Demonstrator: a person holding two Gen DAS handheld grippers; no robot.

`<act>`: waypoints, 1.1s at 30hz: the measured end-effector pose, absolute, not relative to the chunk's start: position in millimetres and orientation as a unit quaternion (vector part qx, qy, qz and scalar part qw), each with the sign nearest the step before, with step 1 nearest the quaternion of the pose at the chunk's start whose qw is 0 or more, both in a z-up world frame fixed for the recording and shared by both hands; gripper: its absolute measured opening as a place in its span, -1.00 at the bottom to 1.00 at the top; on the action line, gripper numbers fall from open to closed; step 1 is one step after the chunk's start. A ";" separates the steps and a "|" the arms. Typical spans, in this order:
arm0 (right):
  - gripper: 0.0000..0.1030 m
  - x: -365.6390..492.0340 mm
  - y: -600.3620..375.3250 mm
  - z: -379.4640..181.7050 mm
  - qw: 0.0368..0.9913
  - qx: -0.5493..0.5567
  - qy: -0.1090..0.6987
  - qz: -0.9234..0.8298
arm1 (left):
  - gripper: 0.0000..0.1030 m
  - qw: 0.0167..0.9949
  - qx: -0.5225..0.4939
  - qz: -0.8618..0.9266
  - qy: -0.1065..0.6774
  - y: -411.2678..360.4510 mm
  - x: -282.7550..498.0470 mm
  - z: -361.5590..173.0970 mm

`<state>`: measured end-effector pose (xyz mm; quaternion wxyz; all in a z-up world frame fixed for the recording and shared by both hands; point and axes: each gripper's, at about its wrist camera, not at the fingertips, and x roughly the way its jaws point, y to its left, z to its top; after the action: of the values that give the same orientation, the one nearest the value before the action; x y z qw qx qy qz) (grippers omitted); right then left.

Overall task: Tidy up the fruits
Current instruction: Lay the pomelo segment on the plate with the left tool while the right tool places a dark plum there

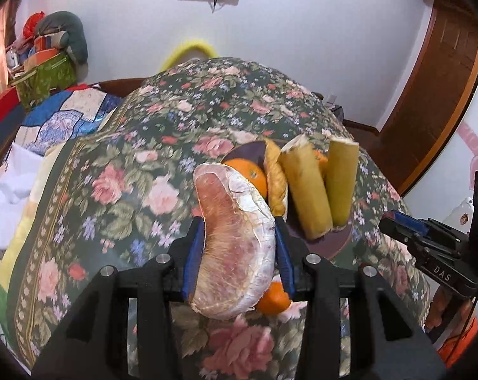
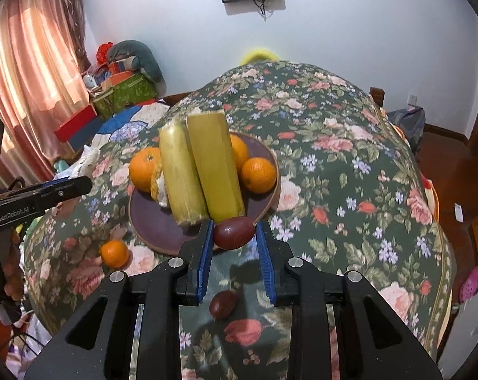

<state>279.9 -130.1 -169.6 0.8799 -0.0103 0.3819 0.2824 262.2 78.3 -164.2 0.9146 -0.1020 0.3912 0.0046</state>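
Left wrist view: left tongs (image 1: 239, 247) clenched on a peeled pomelo segment (image 1: 234, 240), blue pads pressing both its sides, held up above the floral tablecloth (image 1: 112, 164). The plate (image 1: 333, 240) sits just ahead and to the right, loaded with two sugarcane pieces (image 1: 321, 186) leaning side by side, an orange (image 1: 248, 174) and a bit of peel. A small orange (image 1: 275, 297) lies on the cloth below the segment, partly hidden by it. Right tongs (image 1: 394, 221) visible at the right edge, side on.

Right wrist view: right tongs (image 2: 234, 237) grasping a dark red fruit (image 2: 233, 232), maybe a passion fruit, right at the near rim of the plate (image 2: 156, 231). Grip looks light; whether both pads touch firmly, cannot tell. Second dark fruit (image 2: 223, 303) lies on the cloth under the tongs. Oranges (image 2: 257, 174) sit on both sides of the sugarcane (image 2: 201, 167); the small orange (image 2: 114, 253) is off the plate at left. Left tongs (image 2: 65, 190) poke in from the left.

Risks, as judgement: the plate is crowded, so little bare space for the segment or the round fruit. The round fruit could roll off the rim if let go there. Bumping the cane may knock it over and push oranges off. The soft segment may tear under squeeze. Both tongs heading for the same plate could collide.
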 end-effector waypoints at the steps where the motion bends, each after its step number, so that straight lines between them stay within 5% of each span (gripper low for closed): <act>1: -0.51 281.2 -129.9 -168.1 0.881 -0.010 0.379 0.283 | -0.18 0.915 -0.102 0.002 0.390 76.8 265.8 -163.3; 33: -0.50 327.2 -115.6 -194.2 0.876 -0.042 0.393 0.276 | -0.18 0.914 -0.104 -0.017 0.391 55.2 333.9 -184.9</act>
<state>327.2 -115.6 -194.2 0.8760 -0.0418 0.3934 0.2759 333.9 55.2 -184.9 0.9142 -0.1042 0.3913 -0.0172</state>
